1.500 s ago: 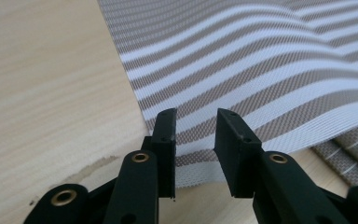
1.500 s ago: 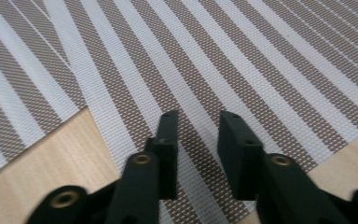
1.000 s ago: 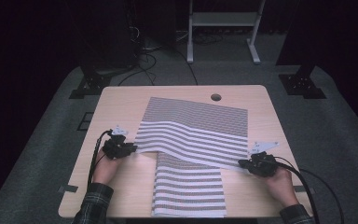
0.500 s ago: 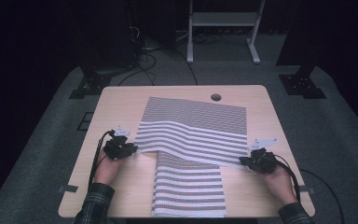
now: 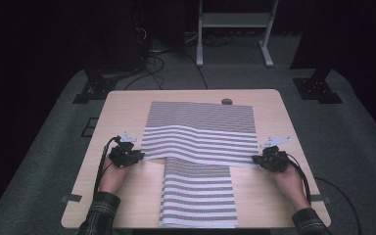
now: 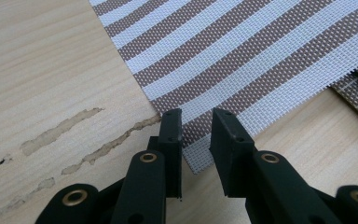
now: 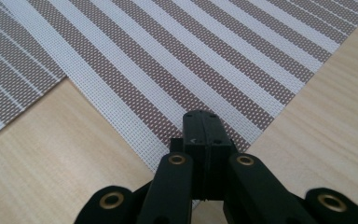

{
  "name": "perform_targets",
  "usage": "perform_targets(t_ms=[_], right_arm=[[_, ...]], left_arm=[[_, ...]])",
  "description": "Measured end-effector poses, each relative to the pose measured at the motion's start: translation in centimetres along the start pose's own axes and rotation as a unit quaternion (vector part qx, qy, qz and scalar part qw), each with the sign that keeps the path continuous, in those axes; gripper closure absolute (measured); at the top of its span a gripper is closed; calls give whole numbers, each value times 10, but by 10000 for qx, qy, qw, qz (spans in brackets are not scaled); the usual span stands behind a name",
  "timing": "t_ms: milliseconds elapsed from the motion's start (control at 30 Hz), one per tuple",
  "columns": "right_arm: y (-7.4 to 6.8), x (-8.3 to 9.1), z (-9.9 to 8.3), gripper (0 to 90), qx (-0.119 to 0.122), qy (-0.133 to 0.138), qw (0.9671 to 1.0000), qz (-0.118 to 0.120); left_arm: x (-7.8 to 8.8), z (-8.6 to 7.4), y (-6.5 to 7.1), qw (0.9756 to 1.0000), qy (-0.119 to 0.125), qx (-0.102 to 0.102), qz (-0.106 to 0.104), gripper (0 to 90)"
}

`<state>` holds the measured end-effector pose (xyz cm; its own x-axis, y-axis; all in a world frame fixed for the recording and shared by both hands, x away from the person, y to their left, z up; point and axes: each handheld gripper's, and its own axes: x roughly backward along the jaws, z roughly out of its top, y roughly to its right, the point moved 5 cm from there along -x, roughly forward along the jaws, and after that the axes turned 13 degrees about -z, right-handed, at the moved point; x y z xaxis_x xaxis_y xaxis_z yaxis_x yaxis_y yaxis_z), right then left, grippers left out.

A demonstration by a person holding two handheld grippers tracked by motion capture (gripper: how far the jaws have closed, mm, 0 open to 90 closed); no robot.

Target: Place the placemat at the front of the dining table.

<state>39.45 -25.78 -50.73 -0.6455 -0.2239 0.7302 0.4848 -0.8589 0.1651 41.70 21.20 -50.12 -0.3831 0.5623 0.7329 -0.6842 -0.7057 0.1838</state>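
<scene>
On the pale wooden table (image 5: 127, 105), seen from the high view, a brown-and-white striped woven mat (image 5: 199, 139) lay folded across the middle, with a second striped woven mat (image 5: 199, 196) running from beneath it toward the near edge. The left gripper (image 5: 136, 155) sat at the folded mat's left corner, the right gripper (image 5: 260, 159) at its right corner.

Through the left gripper view, the left gripper (image 6: 196, 126) stood with jaws parted, the mat's corner (image 6: 196, 156) lying between them untouched.

Through the right gripper view, the right gripper (image 7: 203, 121) was clamped tight on the mat's corner (image 7: 256, 135).
</scene>
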Motion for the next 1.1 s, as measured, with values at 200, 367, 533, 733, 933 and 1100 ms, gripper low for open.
perform_targets(t_ms=[200,367,533,733,933,1100], right_arm=[[9,-8,7,899,-38,-23,9999,-90],[18,-16,14,899,-172,-47,9998,-82],[24,-24,20,899,-243,16,9996,-129],[27,-32,29,899,-230,-25,9993,-286],[31,-42,38,899,-195,61,9985,-499],[35,-48,43,899,-283,49,9984,-495]], left_arm=[[-3,4,-2,10000,-11,-32,34,741],[-8,11,-8,9999,-3,-76,103,745],[-9,14,-14,10000,24,-16,92,776],[-13,20,-19,9999,57,6,139,776],[-17,26,-27,9997,86,11,215,778],[-20,31,-32,9995,98,-20,304,780]])
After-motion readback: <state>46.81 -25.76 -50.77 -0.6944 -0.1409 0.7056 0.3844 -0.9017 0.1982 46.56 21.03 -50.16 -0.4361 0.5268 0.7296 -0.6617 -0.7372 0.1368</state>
